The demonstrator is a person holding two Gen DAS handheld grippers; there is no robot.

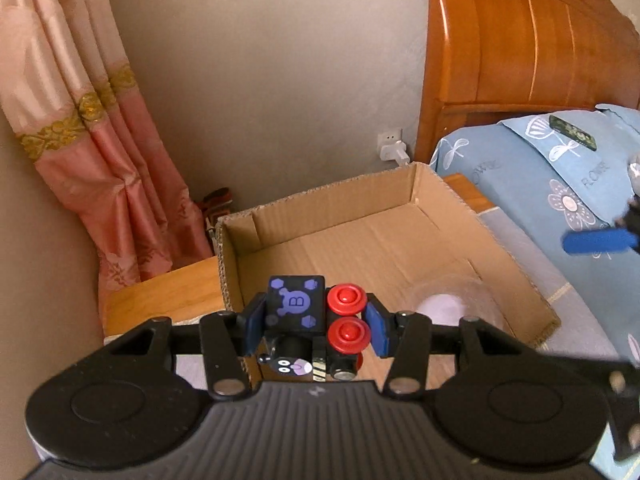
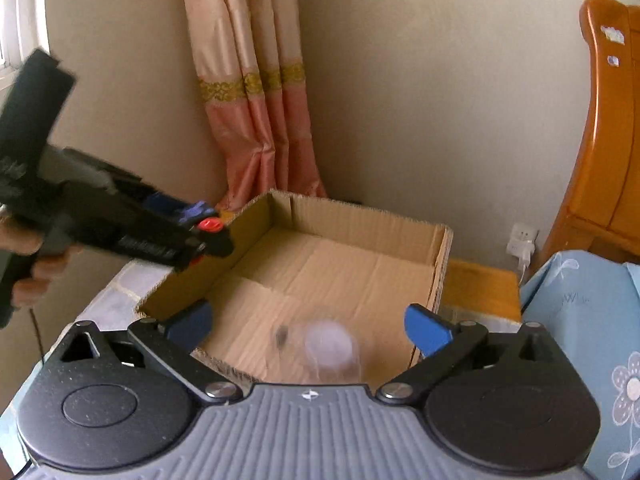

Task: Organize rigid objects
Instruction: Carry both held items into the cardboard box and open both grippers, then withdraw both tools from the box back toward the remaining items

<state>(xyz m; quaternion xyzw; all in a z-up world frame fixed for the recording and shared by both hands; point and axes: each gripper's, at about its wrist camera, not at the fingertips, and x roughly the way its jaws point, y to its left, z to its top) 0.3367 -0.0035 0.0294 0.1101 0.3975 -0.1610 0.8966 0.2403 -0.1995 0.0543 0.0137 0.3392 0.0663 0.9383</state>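
My left gripper (image 1: 316, 320) is shut on a black toy block (image 1: 296, 304) with a purple "B" and red round wheels, held above the near-left corner of an open cardboard box (image 1: 340, 220). In the right wrist view that toy (image 2: 211, 224) shows at the box's left rim. My right gripper (image 2: 310, 326) is open over the near part of the box (image 2: 360, 220). Beneath it a clear cup (image 2: 328, 348), blurred, is on the box floor, with no pad touching it. The same cup (image 1: 444, 300) appears faintly in the left wrist view.
The box sits on a wooden nightstand (image 2: 480, 280) against a grey wall with a plugged socket (image 1: 394, 148). A bed with blue floral bedding (image 1: 540, 184) and a wooden headboard (image 1: 520, 40) is to the right, a pink curtain (image 1: 100, 140) to the left.
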